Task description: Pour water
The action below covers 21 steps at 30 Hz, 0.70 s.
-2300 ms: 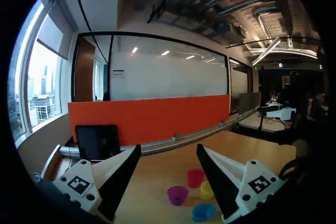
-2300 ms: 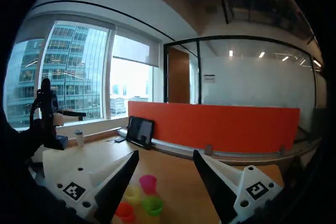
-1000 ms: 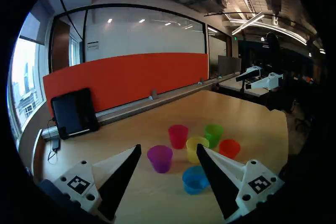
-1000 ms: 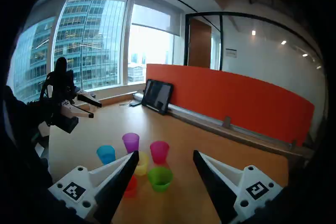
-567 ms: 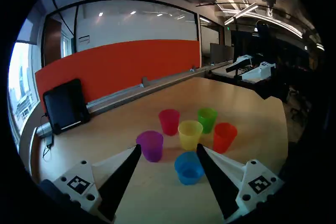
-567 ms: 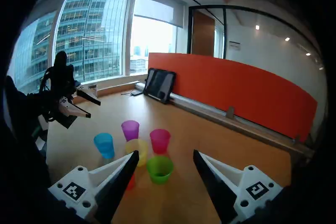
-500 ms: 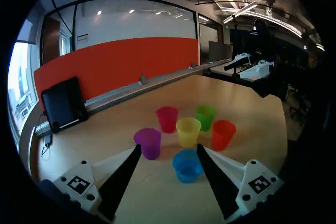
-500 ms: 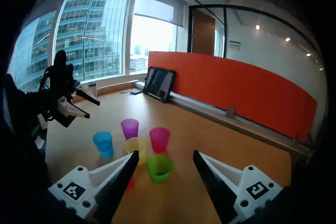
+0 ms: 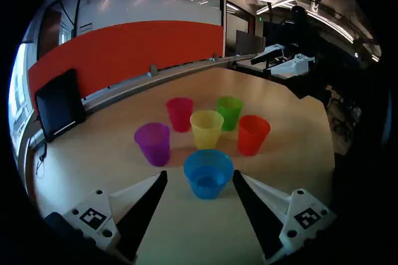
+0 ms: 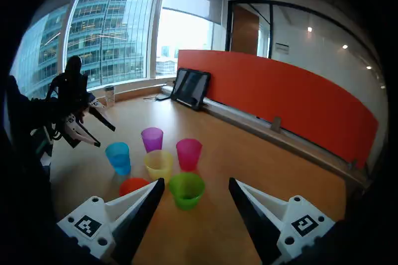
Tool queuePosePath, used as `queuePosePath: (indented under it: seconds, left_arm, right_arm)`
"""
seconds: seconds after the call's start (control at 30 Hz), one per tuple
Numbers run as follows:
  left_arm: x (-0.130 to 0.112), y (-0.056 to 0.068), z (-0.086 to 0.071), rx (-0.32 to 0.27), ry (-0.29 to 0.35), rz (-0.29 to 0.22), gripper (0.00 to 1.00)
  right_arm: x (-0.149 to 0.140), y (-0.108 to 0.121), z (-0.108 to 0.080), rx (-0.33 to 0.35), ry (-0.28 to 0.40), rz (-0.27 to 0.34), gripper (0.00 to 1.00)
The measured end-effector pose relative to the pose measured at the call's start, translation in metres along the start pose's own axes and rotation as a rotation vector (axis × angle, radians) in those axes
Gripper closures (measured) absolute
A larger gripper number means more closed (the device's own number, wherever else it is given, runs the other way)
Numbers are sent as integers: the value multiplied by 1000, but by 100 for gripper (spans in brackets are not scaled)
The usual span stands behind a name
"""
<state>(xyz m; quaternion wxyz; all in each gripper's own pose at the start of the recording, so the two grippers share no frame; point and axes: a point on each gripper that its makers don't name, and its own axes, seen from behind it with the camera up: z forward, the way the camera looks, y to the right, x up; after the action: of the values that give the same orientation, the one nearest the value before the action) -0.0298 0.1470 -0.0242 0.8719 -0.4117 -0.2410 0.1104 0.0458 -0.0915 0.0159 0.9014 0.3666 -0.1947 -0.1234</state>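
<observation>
In the left gripper view the left gripper sits at the bottom centre, its jaws spread wide with nothing between the pads. The blue cup stands upright just beyond the fingertips, in line with the gap; I cannot tell whether it holds water. Behind it, mid-frame, stand the purple cup, yellow cup, pink cup, green cup and orange cup, close together on the wooden table. A dark tablet leans at the left edge.

In the right gripper view the right gripper is at the bottom centre, likewise wide and empty. The green cup is nearest, just past its tips, with the orange cup partly behind the left finger.
</observation>
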Motion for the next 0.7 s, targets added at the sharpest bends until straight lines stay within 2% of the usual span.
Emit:
queuePosePath:
  seconds: [0.3, 0.7]
  left_arm:
    - [-18, 6, 13, -26, -53, 14, 2]
    - [-31, 7, 36, -55, -101, 17, 2]
  right_arm:
    - [-9, 1, 11, 9, -21, -4, 0]
    - [-17, 2, 25, 23, -47, -9, 0]
